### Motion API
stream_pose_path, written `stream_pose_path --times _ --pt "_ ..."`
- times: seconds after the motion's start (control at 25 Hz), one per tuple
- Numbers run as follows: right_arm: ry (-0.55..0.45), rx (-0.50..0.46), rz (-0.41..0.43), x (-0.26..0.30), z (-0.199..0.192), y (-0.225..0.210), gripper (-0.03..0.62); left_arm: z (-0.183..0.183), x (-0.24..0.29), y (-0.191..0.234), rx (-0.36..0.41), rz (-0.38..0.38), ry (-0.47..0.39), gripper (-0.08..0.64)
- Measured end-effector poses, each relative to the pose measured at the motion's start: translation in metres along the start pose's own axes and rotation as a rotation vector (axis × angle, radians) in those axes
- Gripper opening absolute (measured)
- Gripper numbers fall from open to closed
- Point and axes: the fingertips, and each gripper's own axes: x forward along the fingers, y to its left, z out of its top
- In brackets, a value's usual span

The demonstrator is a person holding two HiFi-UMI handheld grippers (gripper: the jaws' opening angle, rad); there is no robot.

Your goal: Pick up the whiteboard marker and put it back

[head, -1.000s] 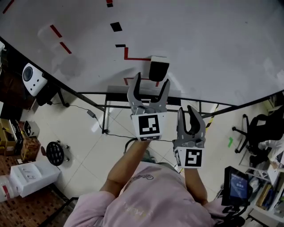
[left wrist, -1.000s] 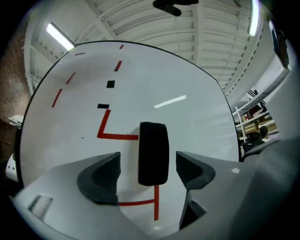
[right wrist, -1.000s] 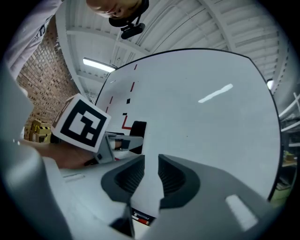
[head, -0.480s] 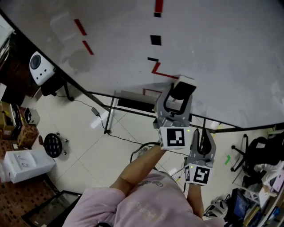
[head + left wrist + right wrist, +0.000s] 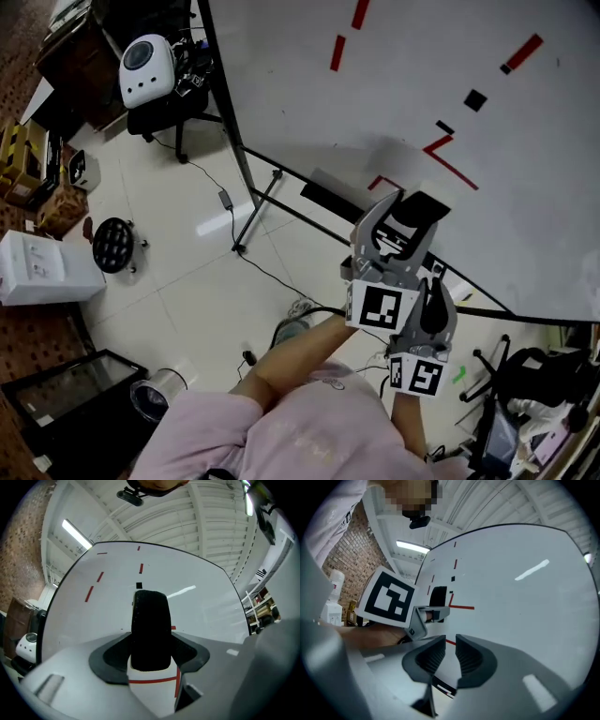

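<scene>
Left gripper view: left gripper point(image 5: 151, 644) jaws clamped on a black block point(image 5: 150, 616).
Right gripper view: right gripper point(image 5: 450, 641) jaws empty, a narrow slit, closing.
Head view: showed the block's white side.

A wide black block point(image 5: 150, 630) with a fuzzy, felt-like face and a rounded top, shaped more like a board eraser than a marker. It stands upright, pinched at its lower half between the left claw's point(image 5: 401, 230) jaws, with its top reaching past the fingertips.

White box point(image 5: 42, 270), black stool point(image 5: 113, 246) — tiled floor point(image 5: 187, 300)
</scene>
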Motion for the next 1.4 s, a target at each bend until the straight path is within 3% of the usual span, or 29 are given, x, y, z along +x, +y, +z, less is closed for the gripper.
stream_pose_path --times 0.08,0.24,0.44,0.84,1.0,1.24,1.4 --pt "-0.055 -0.010 0.024 -0.013 0.013 0.008 0.063 0.009 -0.017 0.000 -0.028 0.009 -0.024 0.259" --pt "-0.104 -0.014 0.015 -0.057 0.031 0.007 0.058 0.026 -0.061 -0.025 -0.132 -0.014 0.007 0.259" --pt "-0.130 -0.037 -0.078 -0.158 0.035 -0.002 0.058 0.047 -0.131 -0.084 -0.020 -0.051 0.039 0.259" --pt "-0.134 0.002 -0.173 -0.386 0.039 0.009 0.058 0.096 -0.328 -0.211 -0.016 -0.102 0.104 0.259" --pt "-0.136 0.019 -0.198 -0.437 0.043 0.022 0.054 0.118 -0.385 -0.220 -0.028 -0.123 0.109 0.259" --pt "-0.125 0.000 -0.206 -0.466 0.057 0.068 0.038 0.122 -0.425 -0.216 -0.114 -0.207 0.118 0.259" --pt "-0.195 0.049 -0.308 -0.498 0.077 0.089 0.008 0.142 -0.461 -0.212 -0.016 -0.284 0.122 0.259"
